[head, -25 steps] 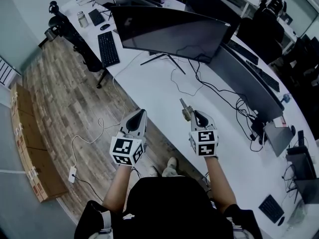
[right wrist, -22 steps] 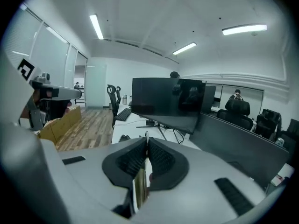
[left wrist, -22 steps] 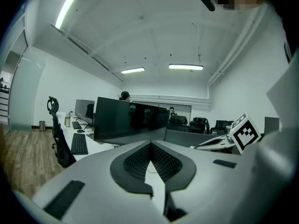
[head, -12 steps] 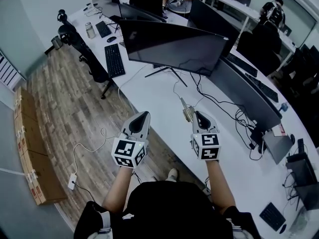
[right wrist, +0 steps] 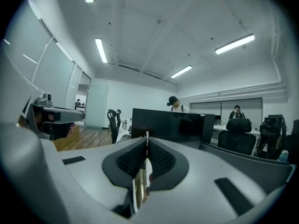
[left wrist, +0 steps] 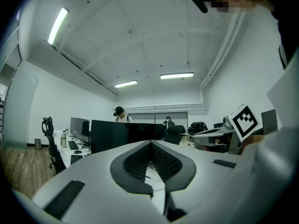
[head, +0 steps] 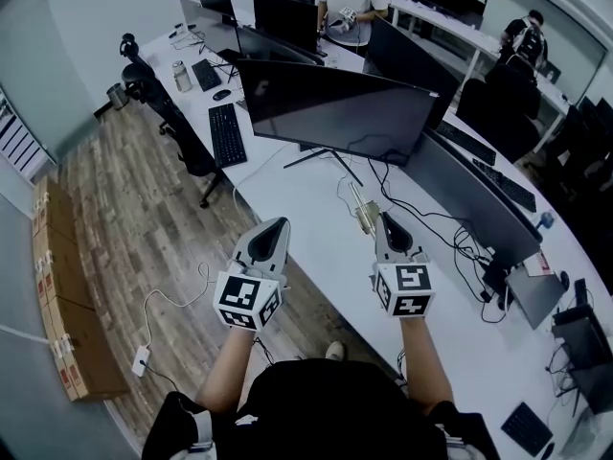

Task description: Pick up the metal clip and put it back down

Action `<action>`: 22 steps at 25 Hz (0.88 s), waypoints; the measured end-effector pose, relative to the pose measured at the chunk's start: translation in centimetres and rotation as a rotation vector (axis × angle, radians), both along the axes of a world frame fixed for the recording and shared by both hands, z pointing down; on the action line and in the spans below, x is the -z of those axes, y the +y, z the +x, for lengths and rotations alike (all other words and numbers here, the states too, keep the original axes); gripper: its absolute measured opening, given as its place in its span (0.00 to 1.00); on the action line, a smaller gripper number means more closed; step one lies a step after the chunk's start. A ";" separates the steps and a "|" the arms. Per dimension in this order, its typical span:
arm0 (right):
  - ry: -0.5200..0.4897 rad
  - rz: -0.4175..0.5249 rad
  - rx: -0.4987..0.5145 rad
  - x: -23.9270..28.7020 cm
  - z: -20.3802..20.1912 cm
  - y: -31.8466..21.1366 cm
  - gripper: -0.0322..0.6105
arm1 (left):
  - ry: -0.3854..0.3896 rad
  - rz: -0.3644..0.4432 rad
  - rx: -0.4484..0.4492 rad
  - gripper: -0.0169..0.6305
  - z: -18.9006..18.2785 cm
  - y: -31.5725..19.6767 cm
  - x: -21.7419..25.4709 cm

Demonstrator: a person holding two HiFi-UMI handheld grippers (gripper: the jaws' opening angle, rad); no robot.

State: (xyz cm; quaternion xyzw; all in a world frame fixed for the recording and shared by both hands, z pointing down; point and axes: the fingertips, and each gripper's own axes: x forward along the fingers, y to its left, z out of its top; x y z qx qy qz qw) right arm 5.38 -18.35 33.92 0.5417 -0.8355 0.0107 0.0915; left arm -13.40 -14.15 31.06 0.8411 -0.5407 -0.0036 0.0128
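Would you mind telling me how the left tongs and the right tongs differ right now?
The right tongs are shut on the metal clip, which pokes past their tips; the left tongs are shut and empty. The right tongs hang over the white desk, the left by its edge. Both point forward.

My head camera is looking steeply down at the white tabletop (head: 316,233) and curved monitor (head: 335,113). Cameras riding close behind the jaws of my left gripper (head: 276,226) and right gripper (head: 385,220) are facing across the office, both sharing that monitor.
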 end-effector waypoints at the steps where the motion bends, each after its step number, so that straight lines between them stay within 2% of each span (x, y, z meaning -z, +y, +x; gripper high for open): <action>1: -0.001 0.005 0.000 0.2 0.0 0.0 0.10 | -0.002 0.005 0.001 0.05 -0.1 0.0 0.2; 6: -0.023 0.002 0.001 0.5 0.0 -0.1 0.10 | -0.004 0.013 0.010 0.05 -0.4 -0.2 0.6; 22: -0.013 -0.052 -0.001 -2.0 0.4 -0.2 0.10 | 0.003 -0.045 -0.003 0.05 0.6 -0.6 -1.8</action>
